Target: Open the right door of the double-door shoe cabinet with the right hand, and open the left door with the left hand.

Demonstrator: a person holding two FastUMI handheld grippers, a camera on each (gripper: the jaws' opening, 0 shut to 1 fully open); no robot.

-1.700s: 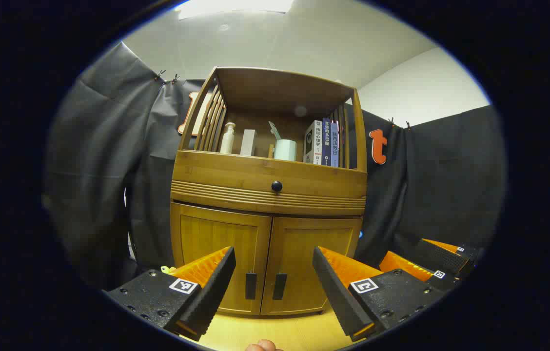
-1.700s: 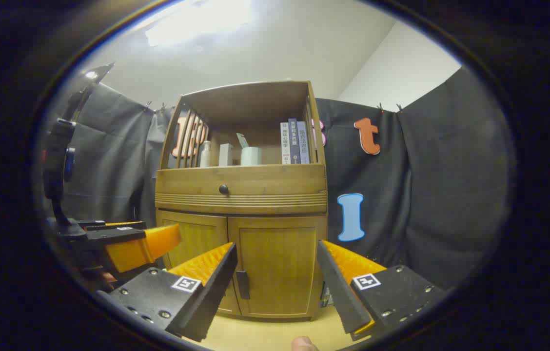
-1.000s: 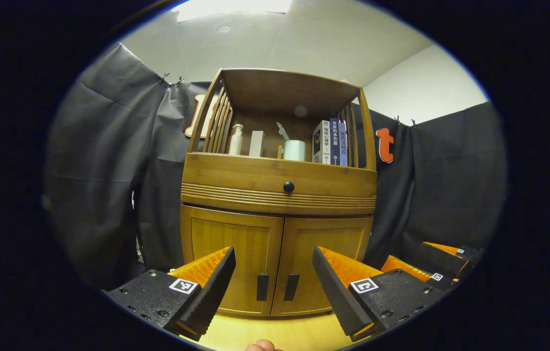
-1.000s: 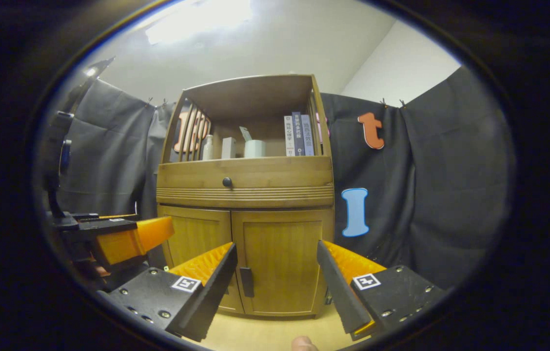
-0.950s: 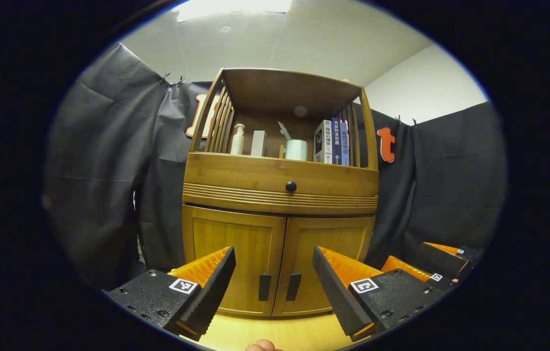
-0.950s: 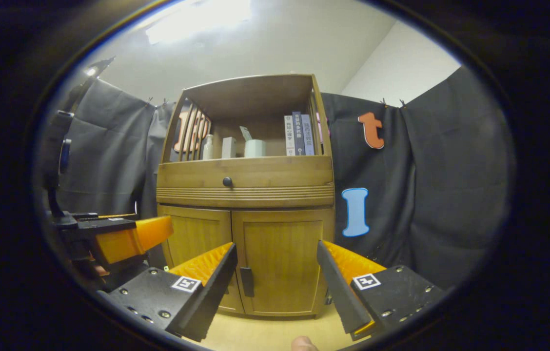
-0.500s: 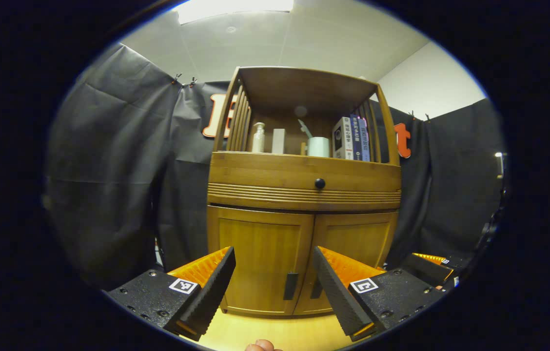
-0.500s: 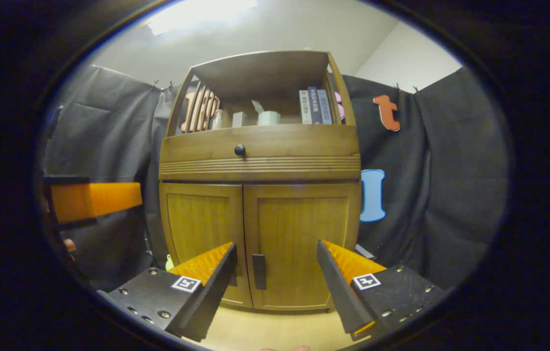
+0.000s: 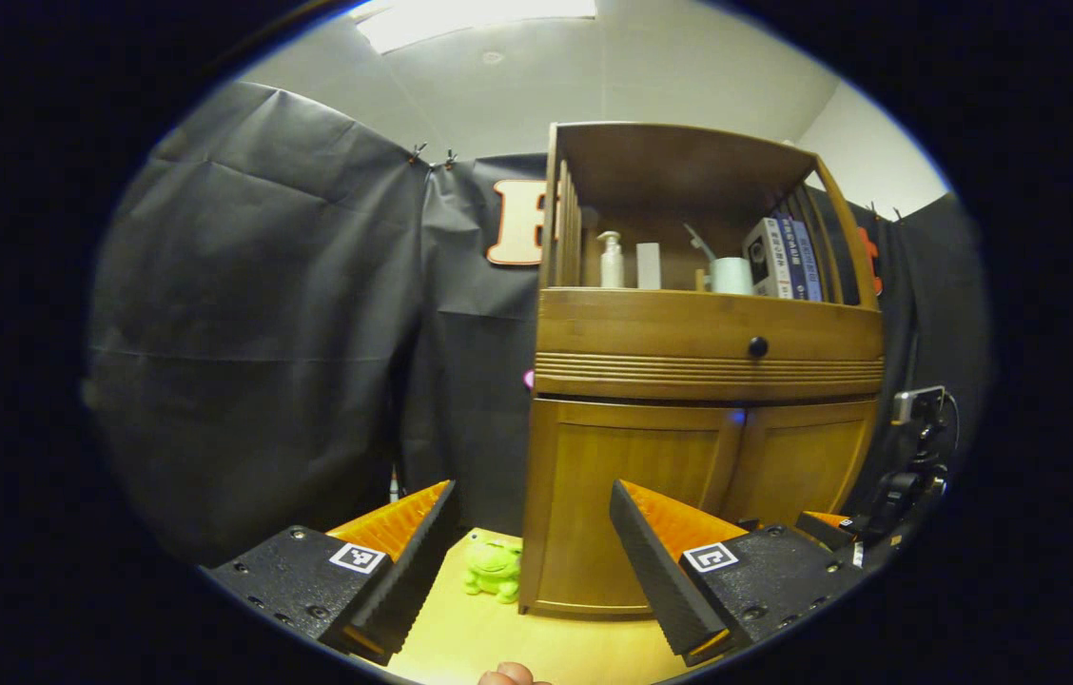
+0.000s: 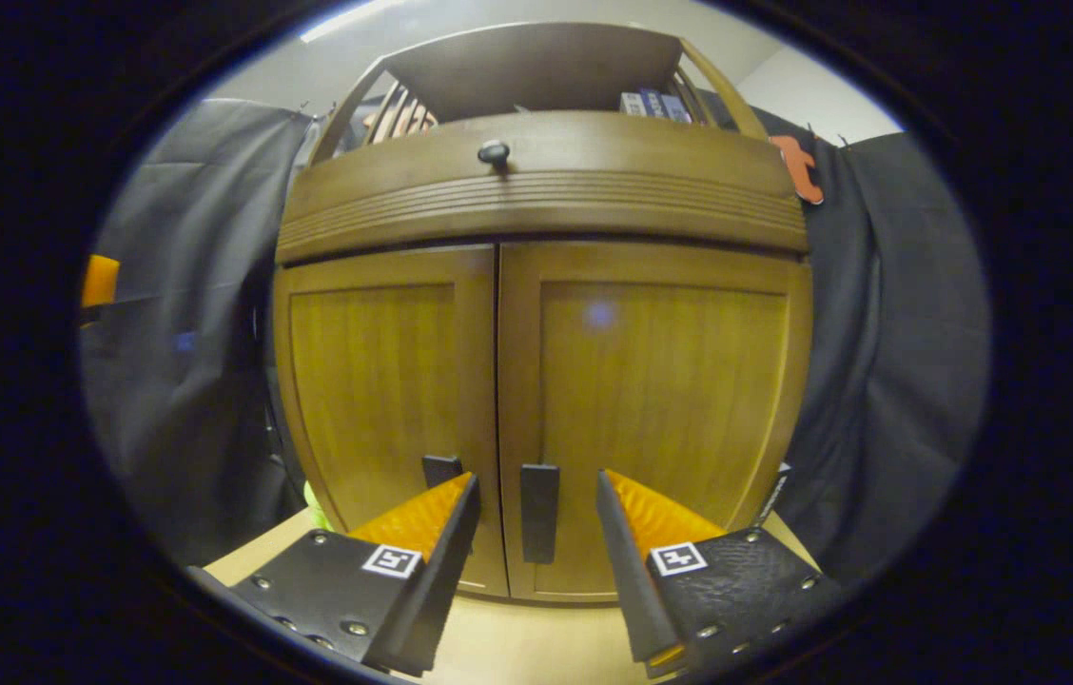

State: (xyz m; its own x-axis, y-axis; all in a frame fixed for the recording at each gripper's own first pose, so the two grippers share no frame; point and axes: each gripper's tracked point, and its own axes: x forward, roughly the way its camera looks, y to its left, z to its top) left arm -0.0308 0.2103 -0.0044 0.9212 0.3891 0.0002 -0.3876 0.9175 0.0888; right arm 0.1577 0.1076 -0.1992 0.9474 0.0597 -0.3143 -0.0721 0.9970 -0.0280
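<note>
Before closed wooden right door [image 10: 660, 381] | right gripper [image 10: 535, 518] fingers apart, flanking slim bar handle [image 10: 538, 512], seemingly untouched

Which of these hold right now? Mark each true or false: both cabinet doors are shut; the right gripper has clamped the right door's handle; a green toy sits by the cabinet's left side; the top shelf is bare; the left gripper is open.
1. Both doors of the wooden double-door shoe cabinet are shut. True.
2. The right gripper is clamped on the right door's dark handle. False: its fingers are open, either side of the handle.
3. A small green frog toy sits by the cabinet's left side. True.
4. The top shelf is bare. False: it holds a white pump bottle and books.
5. The left gripper is open. True.
</note>
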